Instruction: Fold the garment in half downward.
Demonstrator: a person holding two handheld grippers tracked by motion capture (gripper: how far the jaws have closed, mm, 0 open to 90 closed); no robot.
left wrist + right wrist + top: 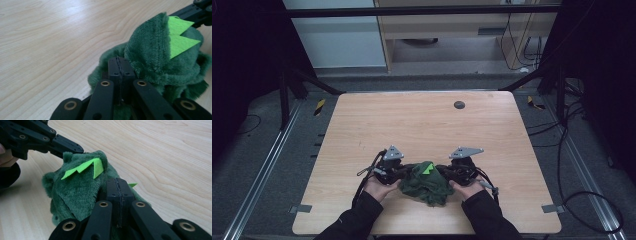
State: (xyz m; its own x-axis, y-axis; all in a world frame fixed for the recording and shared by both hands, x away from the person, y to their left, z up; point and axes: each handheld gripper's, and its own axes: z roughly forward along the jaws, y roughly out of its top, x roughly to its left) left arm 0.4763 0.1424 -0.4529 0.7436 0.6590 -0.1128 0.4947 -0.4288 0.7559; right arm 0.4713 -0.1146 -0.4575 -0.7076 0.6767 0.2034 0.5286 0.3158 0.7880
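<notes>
A dark green plush cloth [427, 184] with bright green felt spikes [428, 168] lies bunched near the table's front edge, between both grippers. My left gripper [404, 172] holds its left side. In the left gripper view the jaws [119, 67] are pressed together with the plush [155, 57] bulging over them. My right gripper [448, 172] holds the right side. Its jaws [117, 190] are likewise closed and sunk in the plush [77, 190]. The spikes [85, 167] stand on top. The left gripper [76, 148] reaches in from the upper left of the right gripper view.
The wooden table [422, 120] has a small dark round cap [459, 104] near its far edge. Grey tape marks sit at the front left [301, 208] and front right [551, 208] corners. Cables lie on the floor to the right.
</notes>
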